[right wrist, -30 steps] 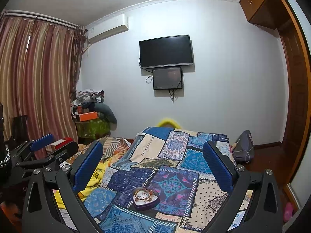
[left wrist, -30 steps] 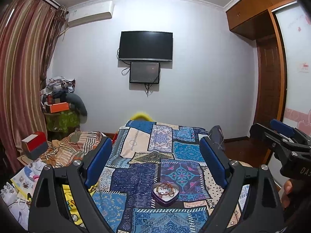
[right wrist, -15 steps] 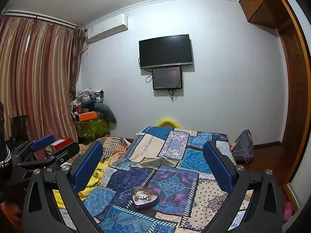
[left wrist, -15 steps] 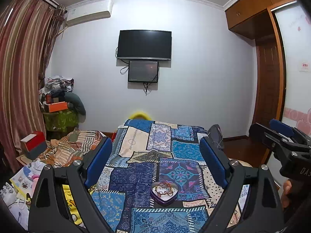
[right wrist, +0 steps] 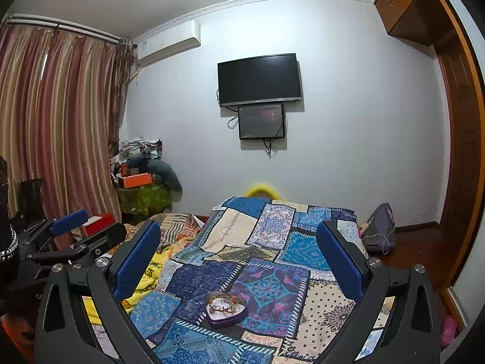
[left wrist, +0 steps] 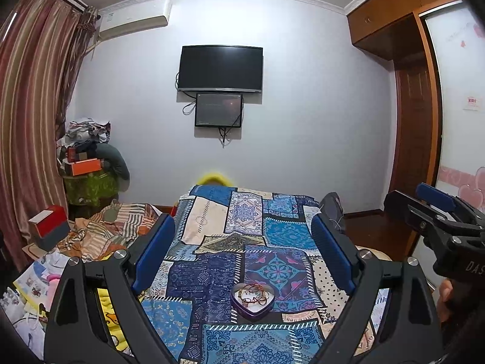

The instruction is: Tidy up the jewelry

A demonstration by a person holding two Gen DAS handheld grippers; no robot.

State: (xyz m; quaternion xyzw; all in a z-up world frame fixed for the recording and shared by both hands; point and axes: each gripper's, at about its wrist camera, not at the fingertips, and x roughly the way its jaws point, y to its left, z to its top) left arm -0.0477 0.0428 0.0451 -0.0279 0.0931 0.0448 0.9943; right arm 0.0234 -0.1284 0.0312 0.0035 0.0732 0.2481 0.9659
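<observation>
A purple heart-shaped tin lies on the patchwork bedspread, holding tangled bracelets and chains. It also shows in the right wrist view with the jewelry inside. My left gripper is open and empty, held above and in front of the tin. My right gripper is open and empty too, held above the tin. The right gripper also shows at the right edge of the left wrist view; the left gripper shows at the left of the right wrist view.
A striped blanket and a red and white box lie left of the bed. A pile of clothes and boxes stands in the corner by the curtain. A grey bag lies at the bed's right. A wardrobe stands on the right.
Both grippers have shifted only slightly; the view has tilted down a little. Both jaws have stayed open and empty.
</observation>
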